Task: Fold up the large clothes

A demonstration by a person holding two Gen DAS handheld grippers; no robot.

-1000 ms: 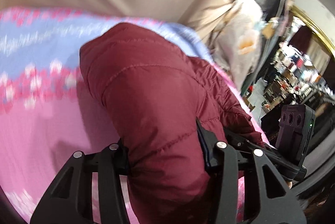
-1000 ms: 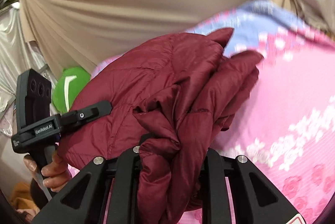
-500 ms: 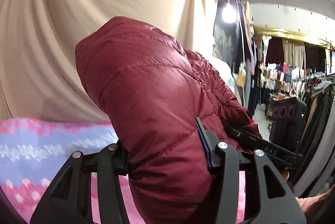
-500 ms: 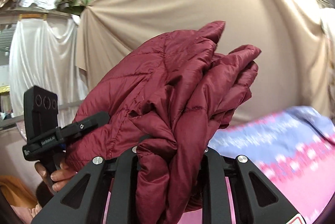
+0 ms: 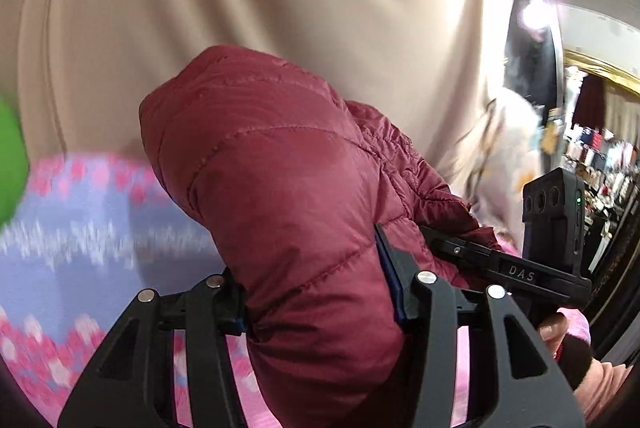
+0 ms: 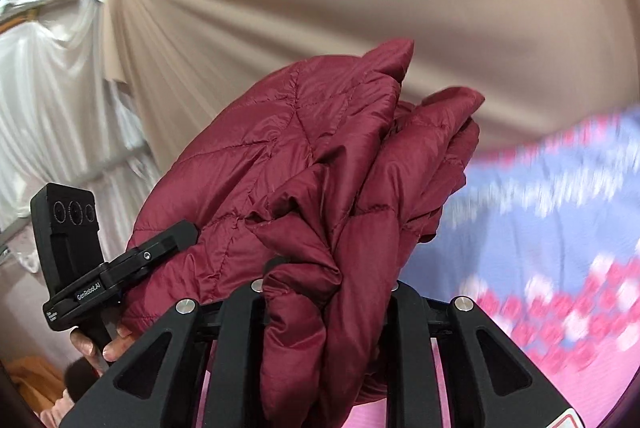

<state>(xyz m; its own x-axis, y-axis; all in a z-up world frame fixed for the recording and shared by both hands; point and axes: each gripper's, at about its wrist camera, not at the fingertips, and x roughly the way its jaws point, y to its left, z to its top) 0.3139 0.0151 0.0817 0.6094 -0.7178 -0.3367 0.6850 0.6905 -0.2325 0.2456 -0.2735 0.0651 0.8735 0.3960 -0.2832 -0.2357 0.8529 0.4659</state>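
left gripper (image 5: 316, 292): jaws clamped on dark-red quilted puffer jacket (image 5: 288, 196) | right gripper (image 6: 328, 292): jaws clamped on bunched jacket folds | below: pink-and-blue floral bedspread (image 6: 560, 228)

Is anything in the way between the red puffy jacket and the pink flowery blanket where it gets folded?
Nothing visible is. The red jacket is pinched in both the left gripper and the right gripper, held up off the flowery blanket. The blanket that shows is bare, though the jacket hides the part right under it.
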